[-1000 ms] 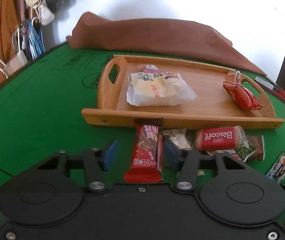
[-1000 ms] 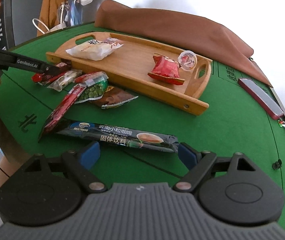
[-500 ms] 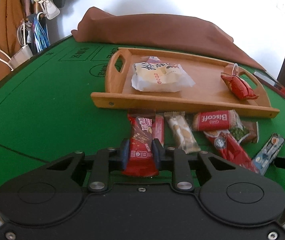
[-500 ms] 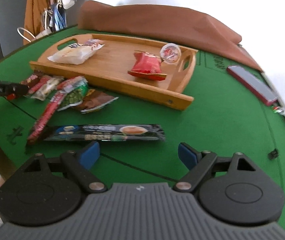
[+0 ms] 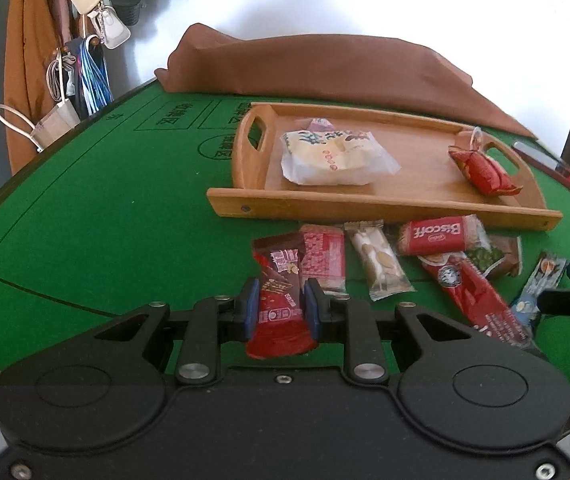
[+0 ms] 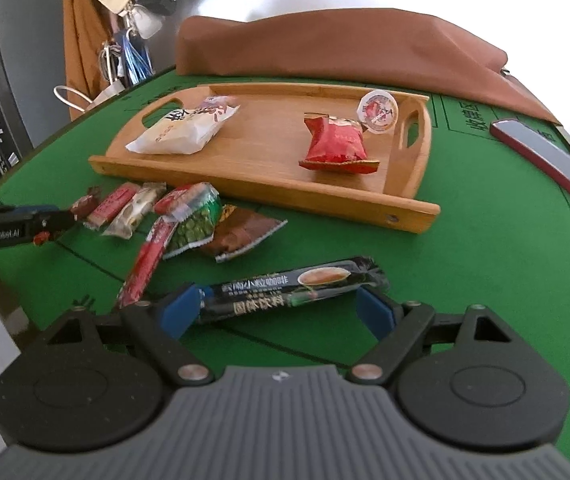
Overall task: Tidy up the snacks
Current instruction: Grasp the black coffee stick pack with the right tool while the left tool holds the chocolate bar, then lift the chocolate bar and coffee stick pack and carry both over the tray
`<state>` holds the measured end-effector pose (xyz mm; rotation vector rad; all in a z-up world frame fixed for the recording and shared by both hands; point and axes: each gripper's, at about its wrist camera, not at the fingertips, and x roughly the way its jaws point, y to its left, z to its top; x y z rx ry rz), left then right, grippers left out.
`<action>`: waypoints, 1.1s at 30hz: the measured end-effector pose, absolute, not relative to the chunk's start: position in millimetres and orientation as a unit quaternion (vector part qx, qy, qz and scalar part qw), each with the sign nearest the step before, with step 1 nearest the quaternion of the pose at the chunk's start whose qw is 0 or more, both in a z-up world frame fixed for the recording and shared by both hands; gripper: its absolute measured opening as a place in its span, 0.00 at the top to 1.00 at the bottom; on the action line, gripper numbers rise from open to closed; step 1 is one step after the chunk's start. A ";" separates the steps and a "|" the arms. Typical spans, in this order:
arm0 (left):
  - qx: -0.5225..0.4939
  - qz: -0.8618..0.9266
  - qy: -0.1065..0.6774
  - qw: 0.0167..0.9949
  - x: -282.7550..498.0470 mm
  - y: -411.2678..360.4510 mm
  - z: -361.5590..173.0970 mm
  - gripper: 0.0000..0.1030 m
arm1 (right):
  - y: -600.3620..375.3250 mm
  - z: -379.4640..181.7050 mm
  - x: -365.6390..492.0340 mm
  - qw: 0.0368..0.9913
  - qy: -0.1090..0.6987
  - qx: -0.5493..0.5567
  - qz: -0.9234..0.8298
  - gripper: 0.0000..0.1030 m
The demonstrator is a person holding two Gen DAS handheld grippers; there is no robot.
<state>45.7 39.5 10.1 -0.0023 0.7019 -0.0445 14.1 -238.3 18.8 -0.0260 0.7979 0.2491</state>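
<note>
Left gripper [image 5: 281, 310] pinches the near end of a red wafer bar [image 5: 279, 292], its blue pads pressed against both long edges; the far end of the bar lies on the green counter [image 5: 105, 216]. Right gripper [image 6: 277, 308] stands spread wide around a dark drink sachet [image 6: 293, 284], which lies crosswise between the pads; whether either pad touches it I cannot tell. Just past the wafer bar, loose snacks lie in a row along the front wall of a wooden tray [image 5: 381, 208]: a pink packet [image 5: 323, 256], a nougat bar [image 5: 379, 260], a Biscoff pack [image 5: 437, 234] and a long red stick [image 5: 473, 292]. Inside the tray sit a white bun pack [image 5: 335, 156] on the left and a red pouch [image 5: 483, 170] near the right handle.
</note>
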 end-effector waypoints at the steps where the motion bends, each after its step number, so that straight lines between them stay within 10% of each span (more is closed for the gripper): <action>1: 0.000 -0.020 0.346 0.938 46.5 39.3 8.6 0.77 | -235.5 17.5 16.4 0.914 0.388 -0.014 0.117 0.12; 29: -0.004 -0.005 0.355 0.935 54.4 48.9 -3.9 0.62 | -250.8 12.4 12.4 0.914 0.399 -0.072 0.026 0.12; 33: 0.000 -0.011 0.355 0.935 55.2 44.9 -3.9 0.65 | -247.9 11.9 17.3 0.919 0.389 -0.043 0.046 0.40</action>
